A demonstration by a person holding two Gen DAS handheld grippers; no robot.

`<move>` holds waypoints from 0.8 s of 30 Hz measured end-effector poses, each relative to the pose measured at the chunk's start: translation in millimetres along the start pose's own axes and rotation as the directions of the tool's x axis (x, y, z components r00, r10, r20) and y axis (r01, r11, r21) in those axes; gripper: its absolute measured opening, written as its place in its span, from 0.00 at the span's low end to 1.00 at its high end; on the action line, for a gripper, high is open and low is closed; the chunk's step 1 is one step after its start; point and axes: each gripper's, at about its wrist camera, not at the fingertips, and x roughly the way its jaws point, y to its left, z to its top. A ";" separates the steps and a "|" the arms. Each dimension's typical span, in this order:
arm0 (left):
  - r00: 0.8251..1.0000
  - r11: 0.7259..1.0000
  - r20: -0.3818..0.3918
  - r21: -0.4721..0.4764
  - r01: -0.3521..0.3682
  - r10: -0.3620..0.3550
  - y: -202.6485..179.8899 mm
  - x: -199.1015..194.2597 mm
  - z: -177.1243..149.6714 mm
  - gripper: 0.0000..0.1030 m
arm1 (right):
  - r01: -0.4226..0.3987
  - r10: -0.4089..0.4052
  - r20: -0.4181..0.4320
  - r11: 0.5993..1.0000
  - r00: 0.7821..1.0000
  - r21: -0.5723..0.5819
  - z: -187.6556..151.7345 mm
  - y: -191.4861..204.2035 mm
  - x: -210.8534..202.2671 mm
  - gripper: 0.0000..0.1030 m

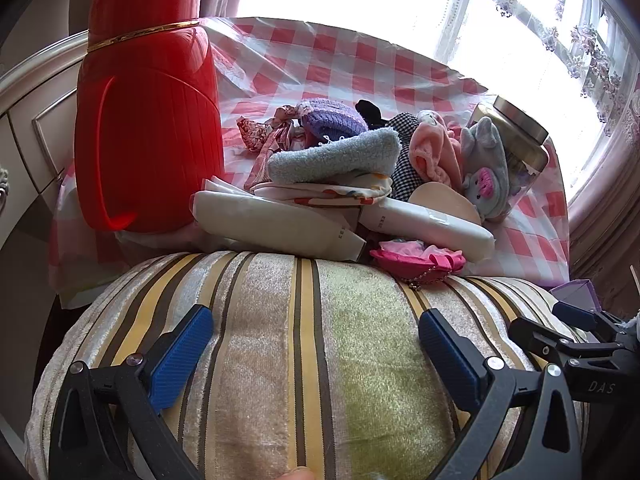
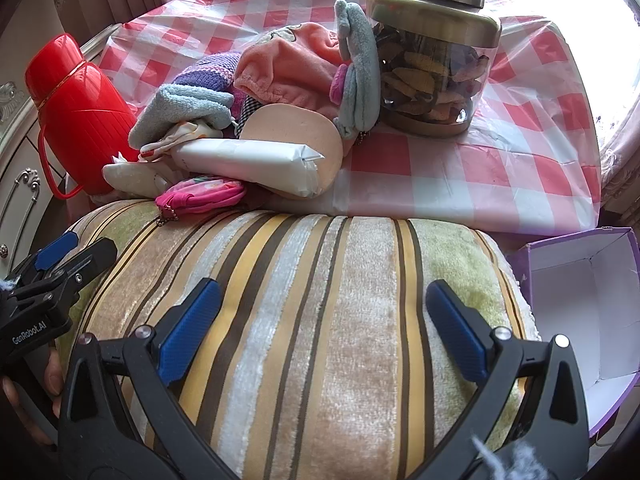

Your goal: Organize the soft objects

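Straddling the striped velvet cushion (image 2: 320, 320), my left tongs (image 1: 316, 356) and right tongs (image 2: 324, 324) gape wide, gripping nothing; its long axis runs crosswise beneath both.

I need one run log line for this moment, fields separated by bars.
left claw: open over striped cushion | right claw: open over same cushion | soft pile: untouched on table | purple box: empty
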 end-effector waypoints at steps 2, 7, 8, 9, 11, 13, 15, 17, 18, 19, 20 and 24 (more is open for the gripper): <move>1.000 1.000 0.001 -0.002 0.001 -0.001 0.2 -0.2 0.0 1.00 | -0.002 0.002 0.003 1.000 1.000 0.002 -2.4 -0.6 -1.4 1.00; 1.000 1.000 0.004 -0.006 0.006 -0.006 2.3 -1.3 -0.4 1.00 | -0.002 0.002 0.005 1.000 1.000 0.002 -6.3 -0.4 -3.8 1.00; 1.000 1.000 0.003 -0.004 0.003 -0.003 2.2 -1.4 -0.5 1.00 | -0.003 0.003 0.002 1.000 1.000 0.001 -0.6 -0.1 -1.1 1.00; 1.000 1.000 0.003 -0.001 -0.001 0.001 0.9 -1.1 -0.7 1.00 | -0.004 0.004 0.001 1.000 1.000 0.001 -0.4 0.0 -1.2 1.00; 1.000 1.000 0.002 -0.001 -0.001 0.001 1.3 -1.2 -0.7 1.00 | -0.004 0.004 0.002 1.000 1.000 0.001 -1.0 -0.1 -1.4 1.00; 1.000 1.000 0.002 0.000 -0.002 0.002 1.0 -1.1 -0.8 1.00 | -0.004 0.004 0.003 1.000 1.000 0.002 -1.0 0.0 -1.5 1.00; 1.000 1.000 0.001 0.001 -0.003 0.003 1.3 -1.2 -0.8 1.00 | -0.004 0.004 0.003 1.000 1.000 0.001 -1.1 0.1 -1.6 1.00; 1.000 1.000 0.001 0.000 -0.002 0.002 0.4 -1.0 -0.6 1.00 | -0.004 0.004 0.003 1.000 1.000 0.002 -1.1 -0.1 -1.5 1.00; 1.000 1.000 0.001 0.001 -0.003 0.003 0.3 -1.0 -0.5 1.00 | -0.004 0.004 0.003 1.000 1.000 0.002 -1.1 -0.1 -1.5 1.00; 1.000 1.000 0.002 0.000 -0.002 0.002 0.9 -1.2 -0.6 1.00 | -0.004 0.004 0.003 1.000 1.000 0.002 -1.1 0.0 -1.6 1.00; 1.000 1.000 0.001 0.000 -0.003 0.003 0.3 -1.0 -0.5 1.00 | -0.004 0.004 0.004 1.000 1.000 0.002 -1.1 -0.1 -1.6 1.00; 1.000 1.000 0.001 0.001 -0.004 0.004 -0.4 -1.0 -0.4 1.00 | -0.005 0.005 0.005 1.000 1.000 0.002 -1.3 -0.1 -1.6 1.00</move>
